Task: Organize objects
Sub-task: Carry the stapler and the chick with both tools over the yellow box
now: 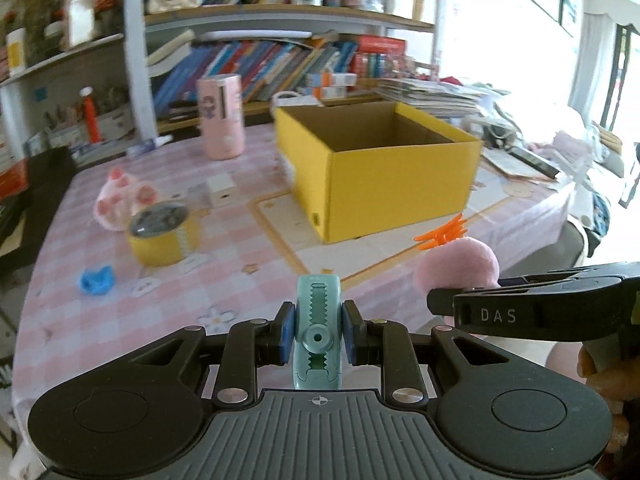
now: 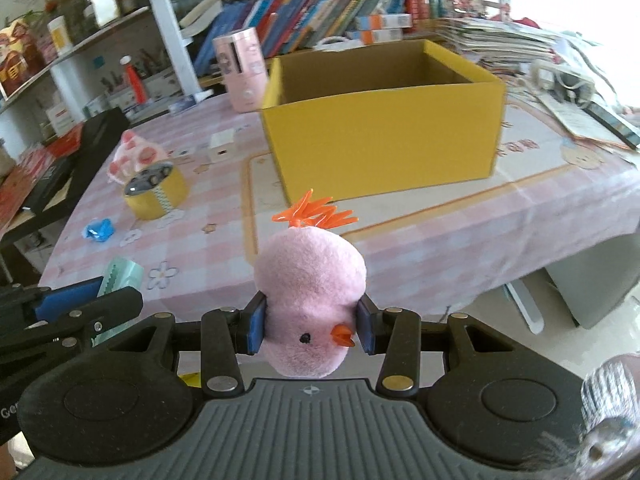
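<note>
My left gripper (image 1: 318, 334) is shut on a teal toothed clip (image 1: 318, 320), held upright over the near edge of the table. My right gripper (image 2: 312, 326) is shut on a pink plush chick (image 2: 310, 280) with orange feet (image 2: 316, 212), held upside down. The chick (image 1: 458, 266) and the right gripper's black finger also show at the right of the left wrist view. An open yellow cardboard box (image 1: 384, 172) (image 2: 380, 128) stands ahead on the pink checked tablecloth, and what I see of its inside is bare.
On the table's left lie a yellow tape roll (image 1: 162, 232) (image 2: 156, 192), a pink plush toy (image 1: 124, 198), a blue crumpled thing (image 1: 96, 278) and a small white box (image 1: 220, 188). A pink canister (image 1: 222, 116) stands behind. Bookshelves line the back; papers pile at the right.
</note>
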{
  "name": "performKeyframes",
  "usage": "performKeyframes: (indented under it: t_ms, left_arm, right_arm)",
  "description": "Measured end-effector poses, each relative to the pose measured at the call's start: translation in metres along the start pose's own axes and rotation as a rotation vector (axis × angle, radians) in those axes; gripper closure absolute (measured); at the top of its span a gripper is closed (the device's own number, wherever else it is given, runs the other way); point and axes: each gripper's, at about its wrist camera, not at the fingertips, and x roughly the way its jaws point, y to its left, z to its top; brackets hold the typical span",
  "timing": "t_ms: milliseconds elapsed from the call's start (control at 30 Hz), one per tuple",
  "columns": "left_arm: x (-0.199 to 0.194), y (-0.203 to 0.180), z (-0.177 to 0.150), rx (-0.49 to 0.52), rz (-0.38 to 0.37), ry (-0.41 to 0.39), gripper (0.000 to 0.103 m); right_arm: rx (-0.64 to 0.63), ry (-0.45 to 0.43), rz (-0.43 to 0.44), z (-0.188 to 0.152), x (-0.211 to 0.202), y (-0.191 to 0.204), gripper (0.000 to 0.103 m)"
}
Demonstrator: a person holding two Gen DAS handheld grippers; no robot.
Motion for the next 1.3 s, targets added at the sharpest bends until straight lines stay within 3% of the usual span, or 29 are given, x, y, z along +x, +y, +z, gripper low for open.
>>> performKeyframes:
  t_ms: [433,1300]
  left_arm:
    - [0.025,-0.042,0.017,0.113,-0.119,0.005,0.080]
    - [0.053,-0.043,0.054,0.111,-0.120,-0.053,0.080]
  right_arm:
    - [0.128,-0.014,-0.111,-0.003,-0.013,-0.053,0.062]
    - [0.112,-0.043,-0.116,0.041,0.008,-0.069,0.062]
